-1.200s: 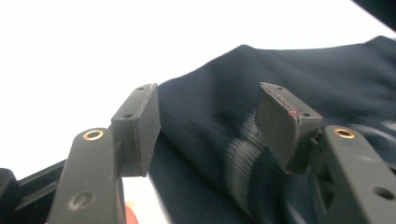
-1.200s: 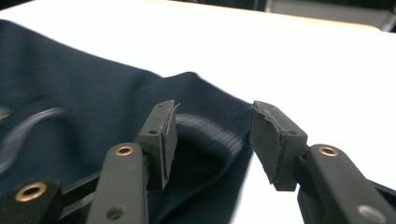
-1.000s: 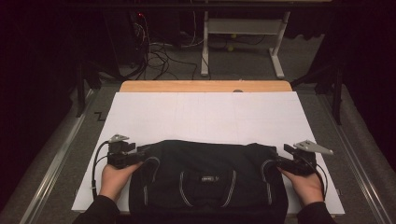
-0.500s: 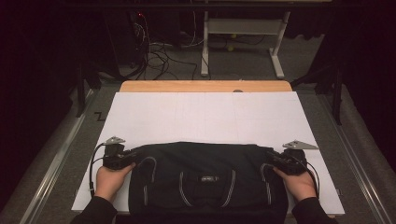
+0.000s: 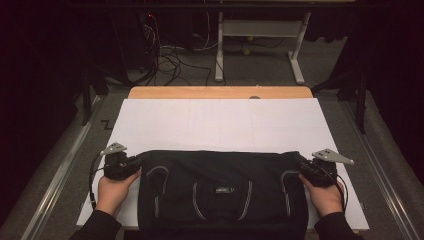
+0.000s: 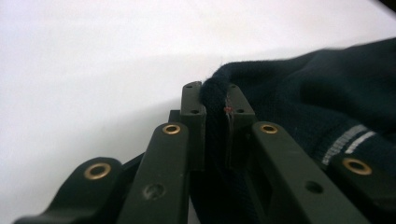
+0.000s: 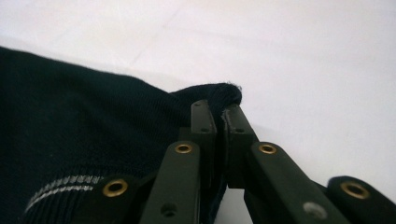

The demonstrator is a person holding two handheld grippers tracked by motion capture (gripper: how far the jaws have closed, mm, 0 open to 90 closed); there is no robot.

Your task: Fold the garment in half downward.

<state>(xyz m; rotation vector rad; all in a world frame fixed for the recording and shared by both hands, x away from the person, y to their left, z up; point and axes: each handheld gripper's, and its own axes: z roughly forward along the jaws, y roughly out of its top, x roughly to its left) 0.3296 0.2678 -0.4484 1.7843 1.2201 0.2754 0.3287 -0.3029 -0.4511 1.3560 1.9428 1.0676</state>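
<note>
Where the high view blurs grips, tool views show the sweater point(image 6: 299, 88) pinched.

High view: room dim, bkgd nearly black, light falling from above onto the white paper-covered worktop point(image 5: 220, 125), which glows evenly w/o hard glare. The dark navy knit garment with grey stripes point(image 5: 220, 185) reads almost as a flat black mass, detail lost. Frame soft, grainy. Both gripper views: white surface blown out, near parts of the tongs blurred, knit weave fairly sharp, soft shadow under cloth.
</note>
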